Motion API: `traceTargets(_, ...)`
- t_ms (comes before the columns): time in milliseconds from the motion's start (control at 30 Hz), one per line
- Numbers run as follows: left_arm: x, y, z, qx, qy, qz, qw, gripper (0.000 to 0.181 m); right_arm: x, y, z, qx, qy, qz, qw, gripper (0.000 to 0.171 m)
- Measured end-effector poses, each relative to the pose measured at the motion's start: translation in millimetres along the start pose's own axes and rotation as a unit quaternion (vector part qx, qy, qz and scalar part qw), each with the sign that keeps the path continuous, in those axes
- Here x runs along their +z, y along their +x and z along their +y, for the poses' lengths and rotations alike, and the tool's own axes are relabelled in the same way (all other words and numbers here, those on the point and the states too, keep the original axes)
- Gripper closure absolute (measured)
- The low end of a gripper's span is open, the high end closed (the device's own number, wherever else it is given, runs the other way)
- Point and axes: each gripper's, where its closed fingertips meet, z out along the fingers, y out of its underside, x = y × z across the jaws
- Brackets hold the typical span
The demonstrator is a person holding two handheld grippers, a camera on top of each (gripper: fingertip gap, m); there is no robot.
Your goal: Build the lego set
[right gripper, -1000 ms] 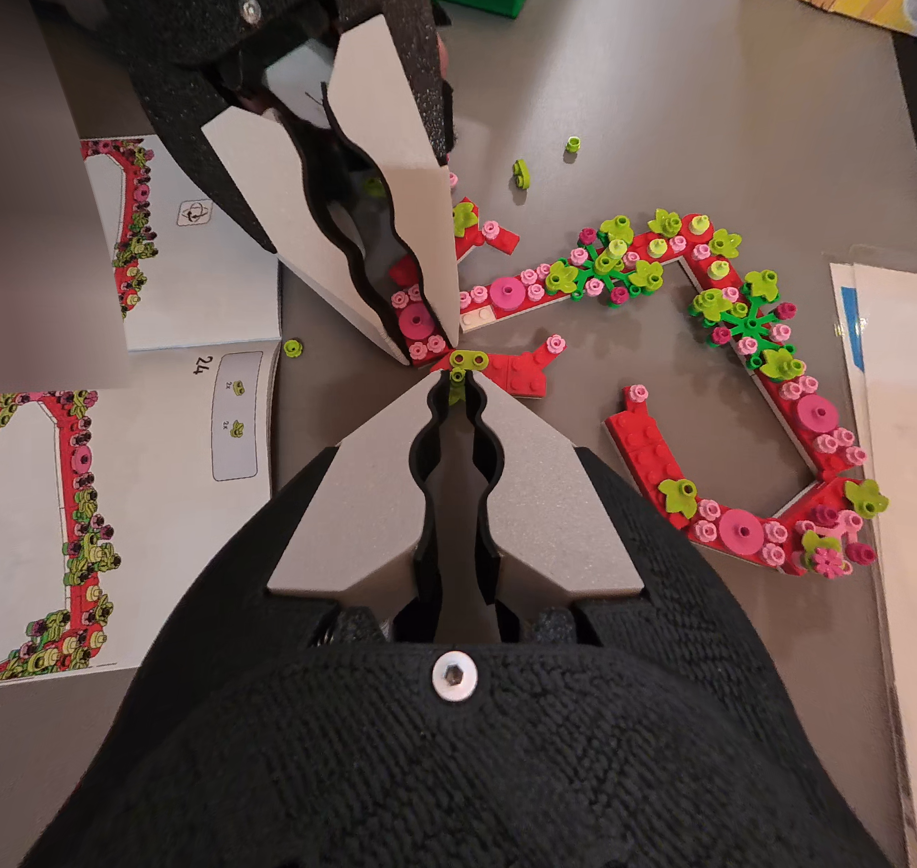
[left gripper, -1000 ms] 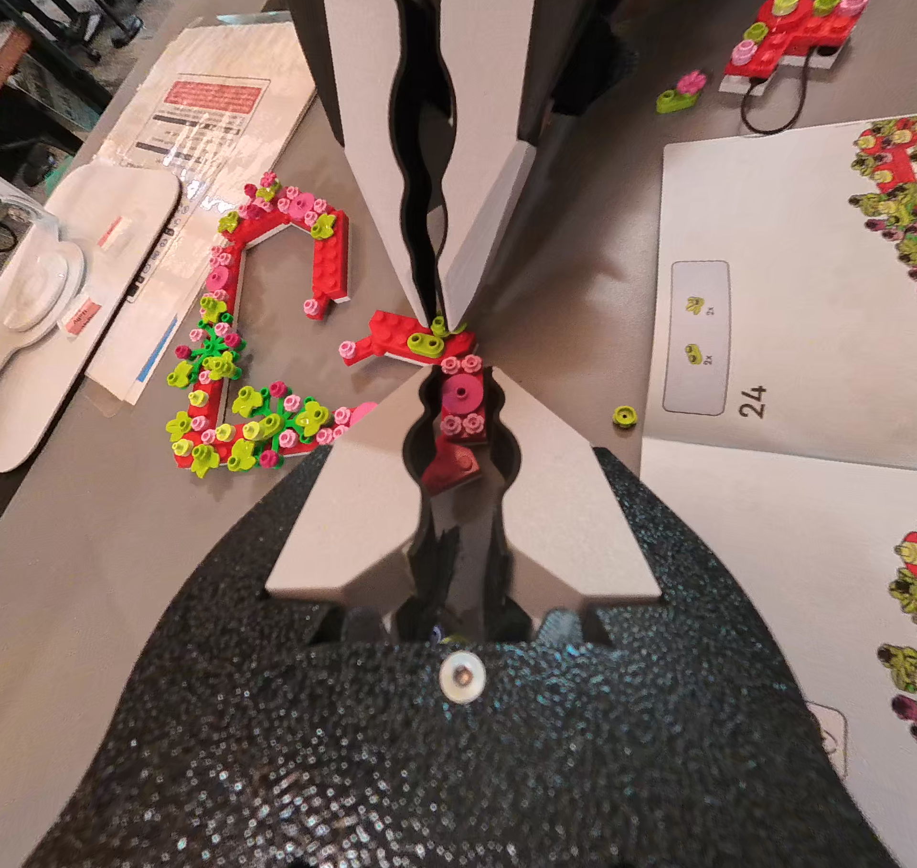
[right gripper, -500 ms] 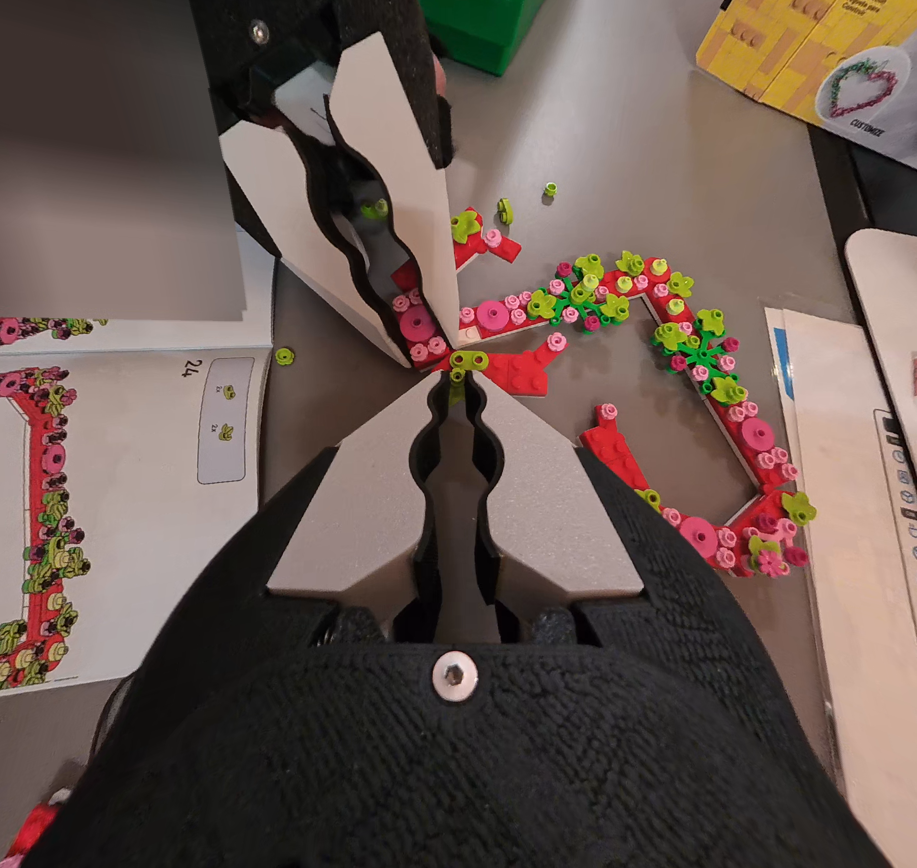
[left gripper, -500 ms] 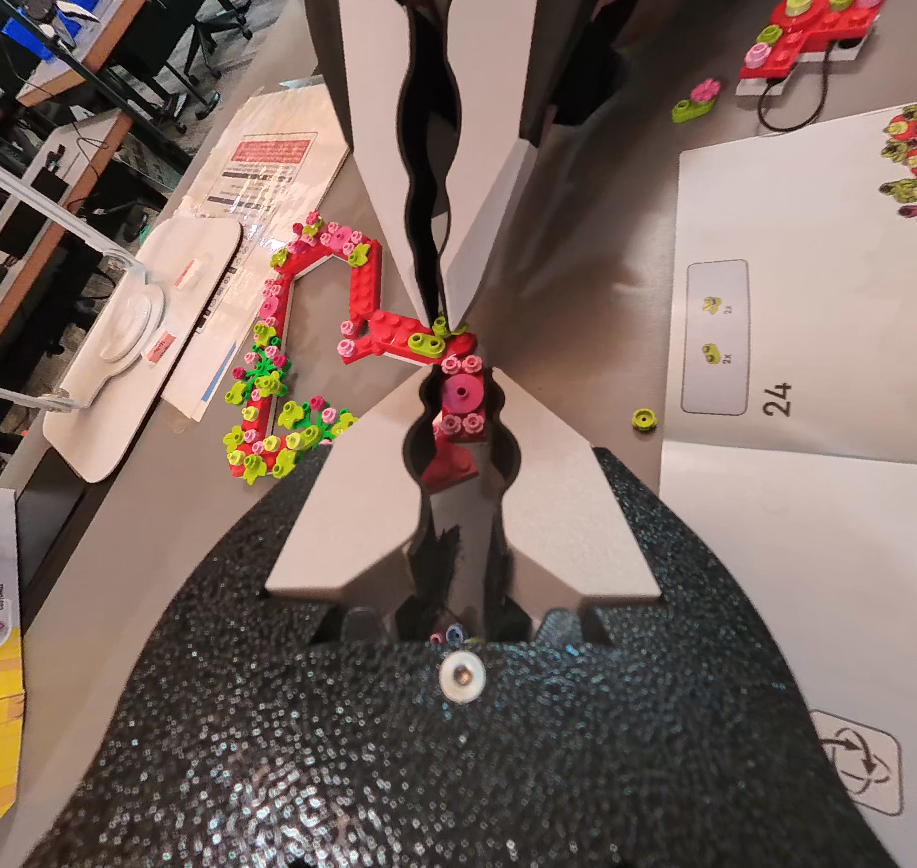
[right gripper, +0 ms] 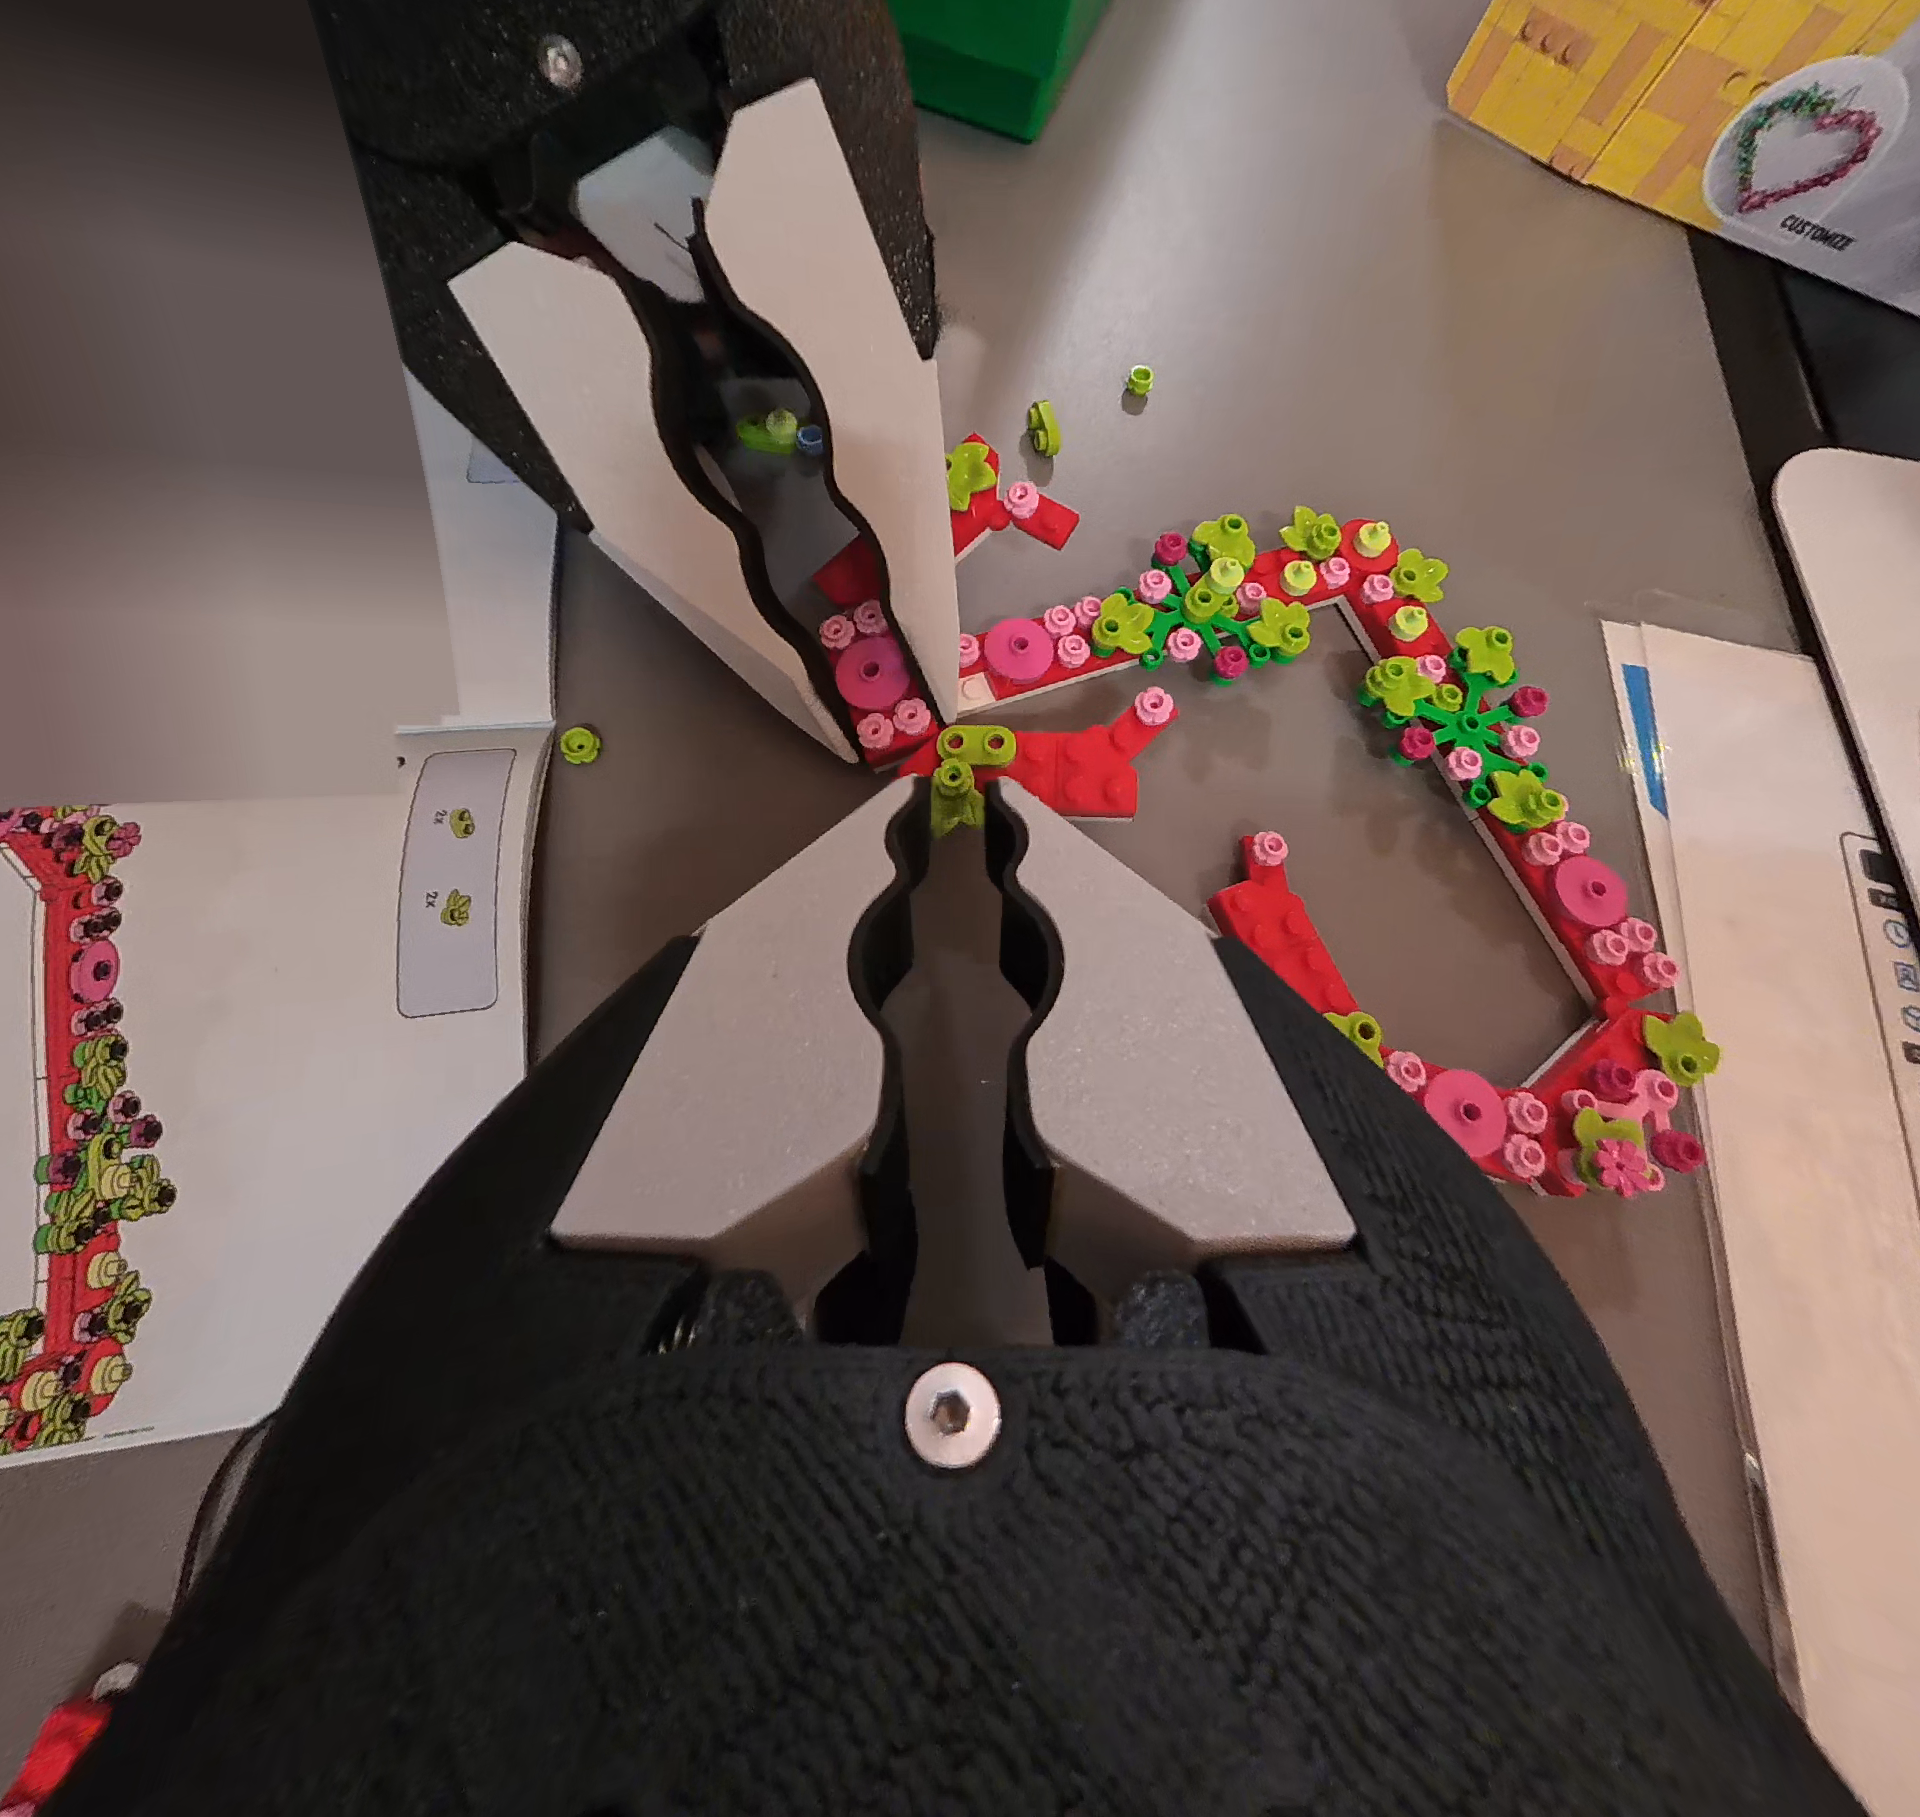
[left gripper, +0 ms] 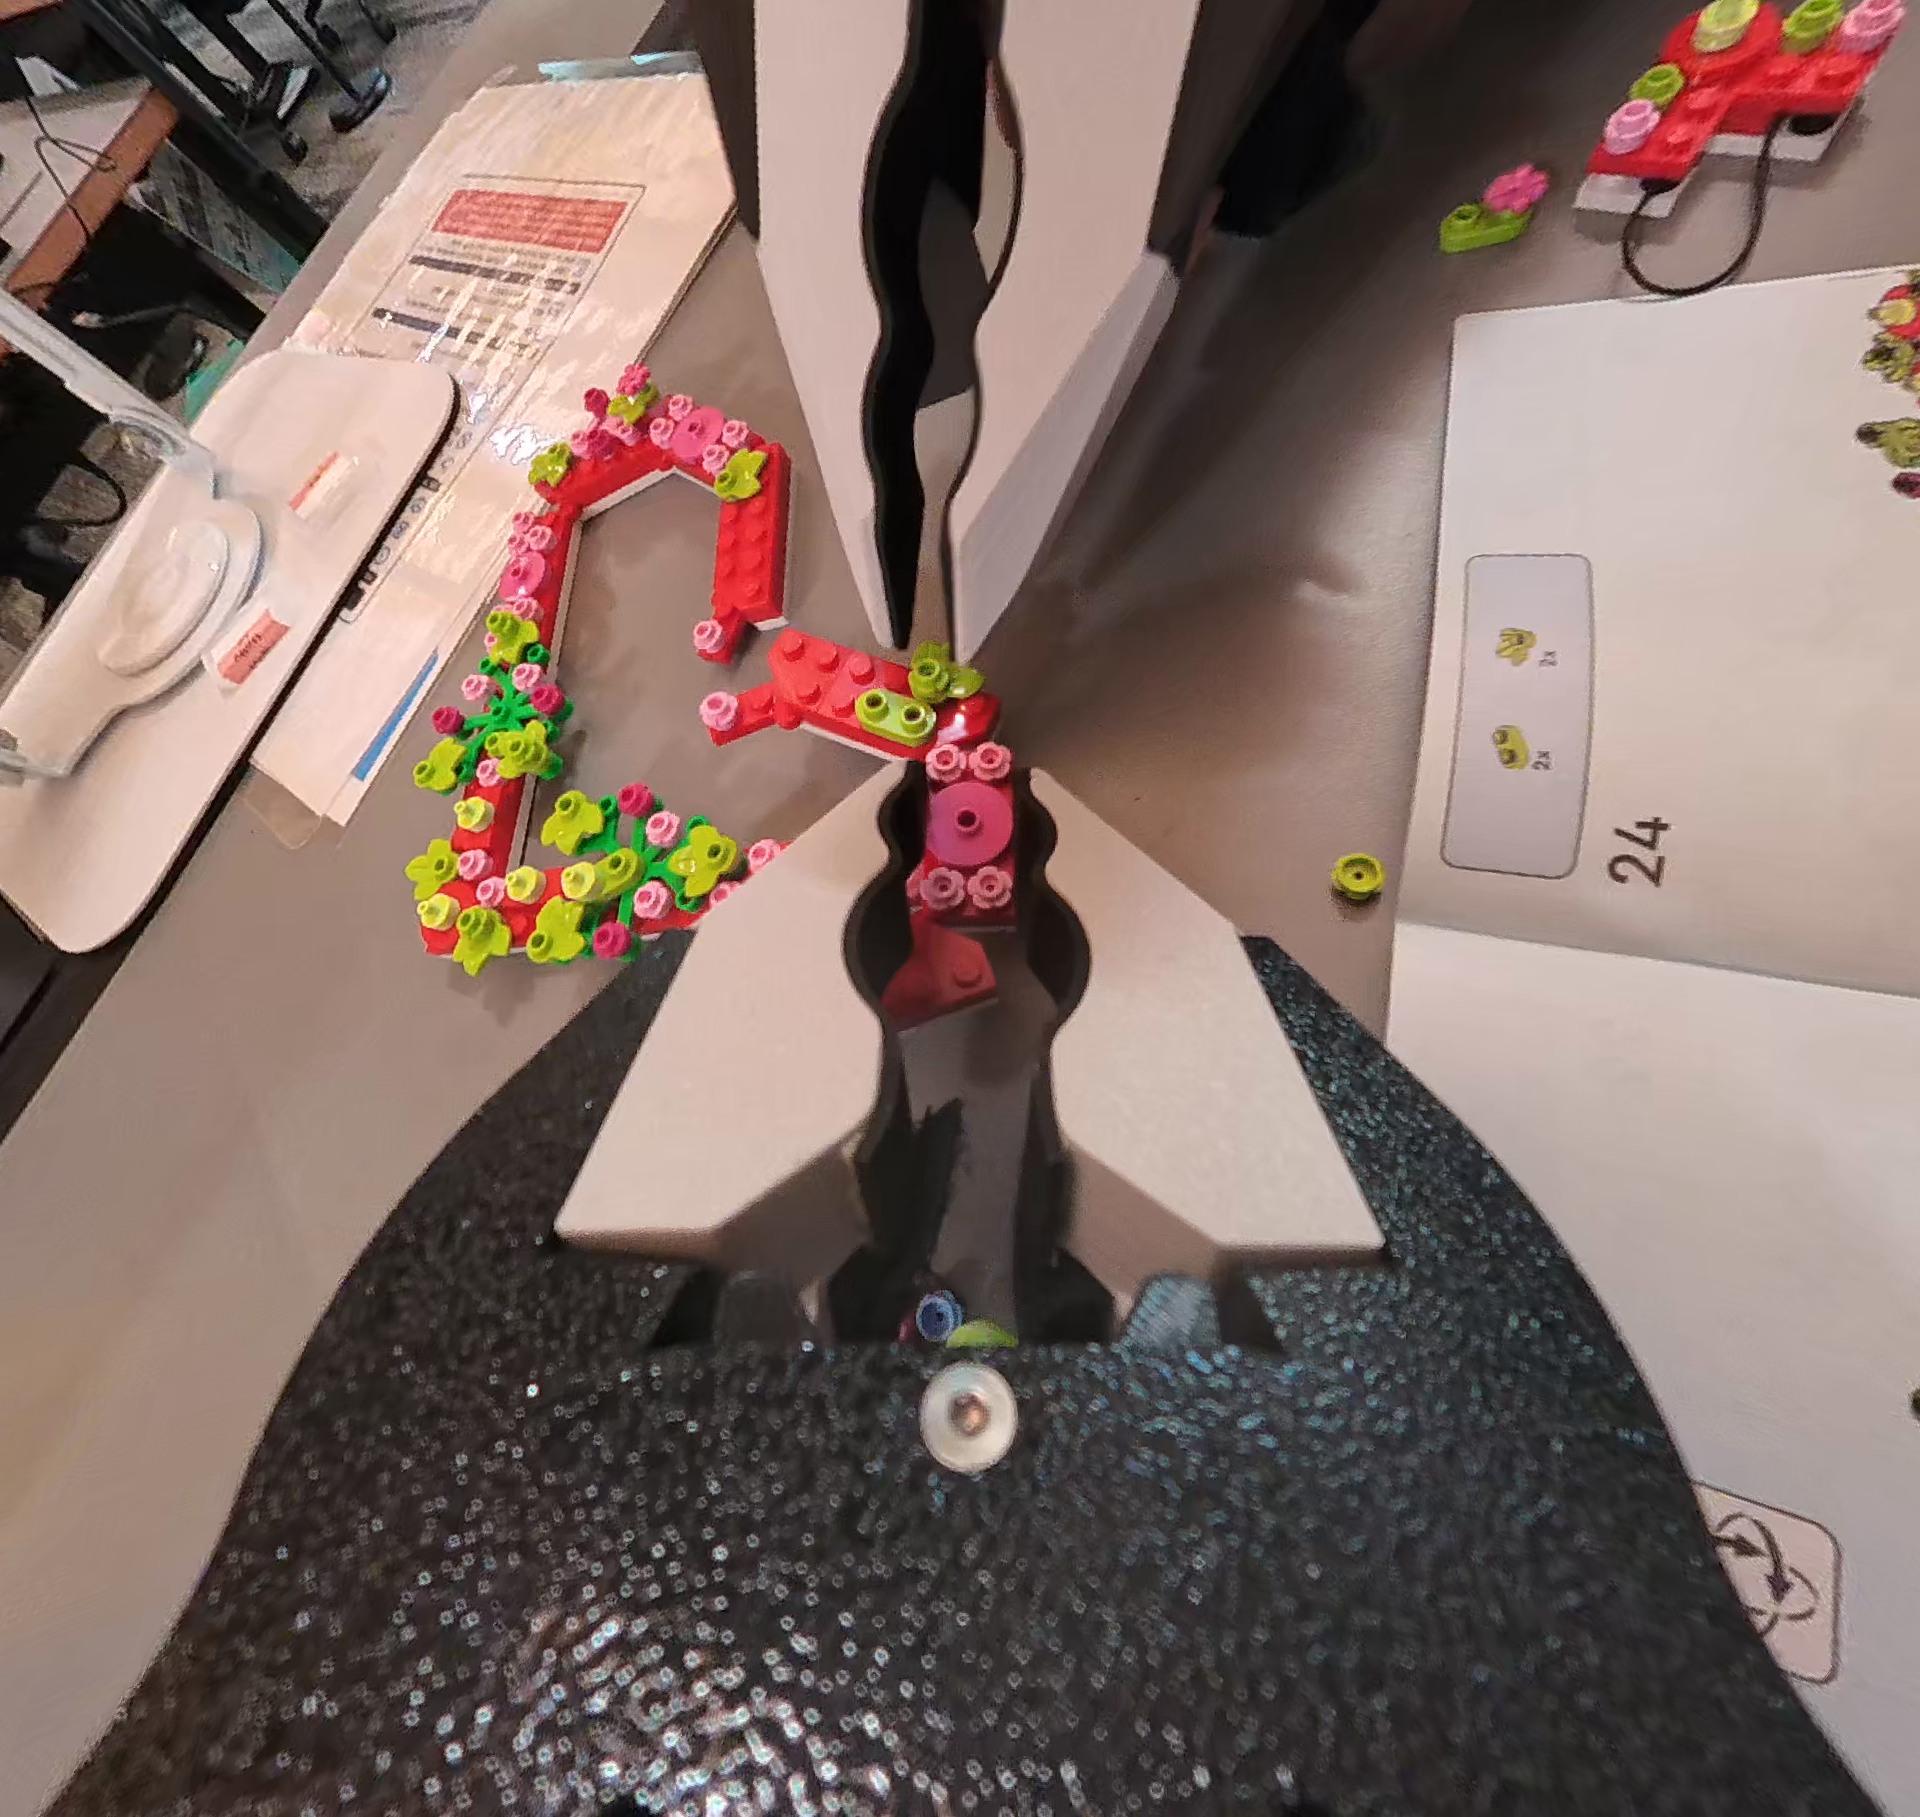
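Right wrist view: the right gripper (right gripper: 951, 803) pinches a lime leaf (right gripper: 954, 799) just beside the lime plate (right gripper: 975, 745) on the red frame (right gripper: 1081, 765). Left gripper (left gripper: 961, 822) clamps the frame's flowered end. Step in hand looks like leaf placement; next, press it onto a stud squarely.

Instruction booklet (right gripper: 260, 1040) left of lego frame (right gripper: 1455, 749).
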Motion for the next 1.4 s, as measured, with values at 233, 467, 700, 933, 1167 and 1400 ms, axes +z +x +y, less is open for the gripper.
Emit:
traceTargets(233, -10.7, -12.2, -7.7, -0.053, 0.025, 0.009, 0.998, 0.166, -15.0, 3.5, -15.5, -0.126, 0.065, 0.028, 0.989, 0.122)
traceTargets(467, -19.2, -3.7, -25.1, -0.148, 0.073, 0.085, 0.983, 0.166, -14.6, -3.2, -21.4, -0.431, 0.034, 0.192, 0.881, 0.131)
traceTargets(700, -21.7, 2.7, -31.1, -0.168, 0.085, 0.114, 0.975, 0.166, -13.0, -3.2, -19.1, -0.482, 0.013, 0.215, 0.849, 0.147)
traceTargets(933, -21.9, 4.8, -31.9, -0.171, 0.085, 0.120, 0.974, 0.166, -13.6, -5.5, -17.5, -0.509, 0.004, 0.218, 0.832, 0.155)
traceTargets(1167, -18.9, 6.6, -28.1, -0.161, 0.073, 0.116, 0.977, 0.166, -11.5, -5.6, -13.2, -0.534, -0.019, 0.219, 0.816, 0.156)
traceTargets(1400, -15.9, -3.4, -19.3, -0.119, 0.061, 0.066, 0.989, 0.166, -15.2, -3.3, -18.9, -0.354, 0.054, 0.144, 0.923, 0.135)
